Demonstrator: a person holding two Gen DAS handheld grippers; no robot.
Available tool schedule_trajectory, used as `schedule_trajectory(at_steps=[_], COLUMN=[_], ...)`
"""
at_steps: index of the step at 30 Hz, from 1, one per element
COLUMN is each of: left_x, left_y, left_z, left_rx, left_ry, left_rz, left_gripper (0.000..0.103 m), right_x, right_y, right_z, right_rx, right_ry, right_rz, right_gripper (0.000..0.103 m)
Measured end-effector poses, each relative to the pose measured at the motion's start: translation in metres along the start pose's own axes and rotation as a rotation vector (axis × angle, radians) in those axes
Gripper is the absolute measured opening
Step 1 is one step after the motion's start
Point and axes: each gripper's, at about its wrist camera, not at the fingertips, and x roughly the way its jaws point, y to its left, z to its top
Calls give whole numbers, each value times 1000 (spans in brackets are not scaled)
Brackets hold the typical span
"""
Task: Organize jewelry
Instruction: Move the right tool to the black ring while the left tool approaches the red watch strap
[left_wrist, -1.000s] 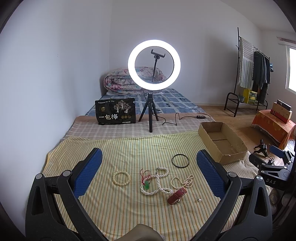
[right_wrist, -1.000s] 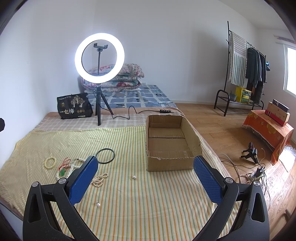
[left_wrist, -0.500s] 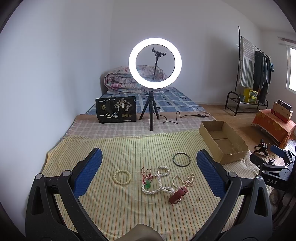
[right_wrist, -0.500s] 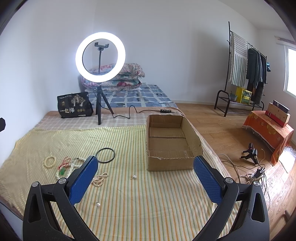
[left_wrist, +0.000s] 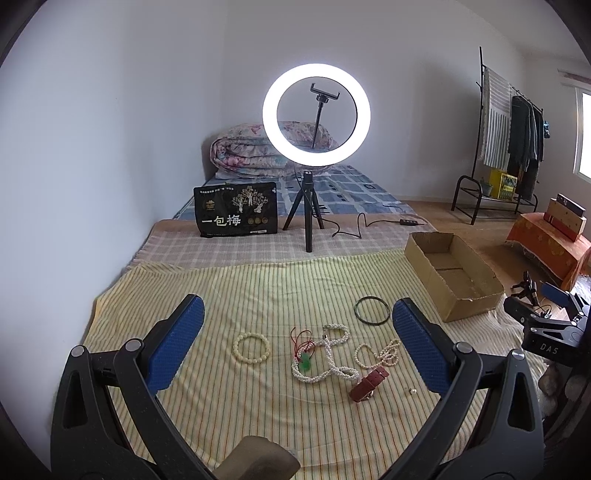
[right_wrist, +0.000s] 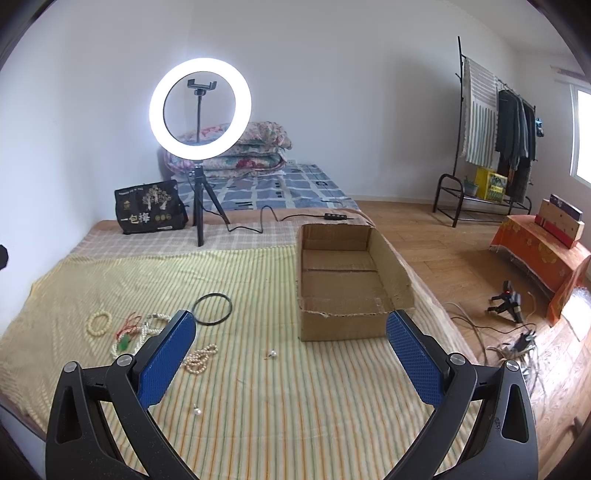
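Jewelry lies on a striped yellow cloth (left_wrist: 258, 280): a cream bead bracelet (left_wrist: 252, 348), a long pearl necklace (left_wrist: 327, 360), a red cord with a green pendant (left_wrist: 305, 360), a smaller pearl strand (left_wrist: 376, 354), a red-brown watch strap (left_wrist: 369, 384), a black ring bangle (left_wrist: 372, 310) and small pearl earrings (right_wrist: 272, 354). An empty cardboard box (right_wrist: 351, 280) stands to the right. My left gripper (left_wrist: 297, 332) is open above the jewelry. My right gripper (right_wrist: 290, 339) is open, empty, in front of the box.
A lit ring light on a tripod (left_wrist: 316, 114) stands at the back with its cable (left_wrist: 369, 223). A black bag (left_wrist: 236, 214) and folded quilts (left_wrist: 273, 151) lie behind. A clothes rack (right_wrist: 491, 136) and an orange-covered table (right_wrist: 543, 251) stand on the wooden floor at right.
Both views have drifted slightly; the ring light sits a little higher and to the right. Both grippers stay open and the jewelry has not moved.
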Motion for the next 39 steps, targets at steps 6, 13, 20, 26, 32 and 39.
schedule_trajectory(at_steps=[6,13,20,26,32,39], left_x=[13,30,48,77,107,127], left_y=[5,2,-23,-27,-34,-41], left_z=[-12,-31,-52,-70,-89,-100], left_rx=[24,50,120,109,134,143], left_ry=[36,105,214,328,433,457], left_rz=[-15,-137,-302,-376,-408,-415], left_gripper=[103,101,82,60,55,55], right_x=[13,39,81,134,183,225], right_y=[2,13,32,48,55,47], right_z=[2,15,29,28,15,-5], right_rx=[-1,-34,-49,15,62,135], right_ry=[-8,36,147,305,458,561], right_rz=[96,139,214,299,303,295], right_gripper=[102,102,100,76,56,37])
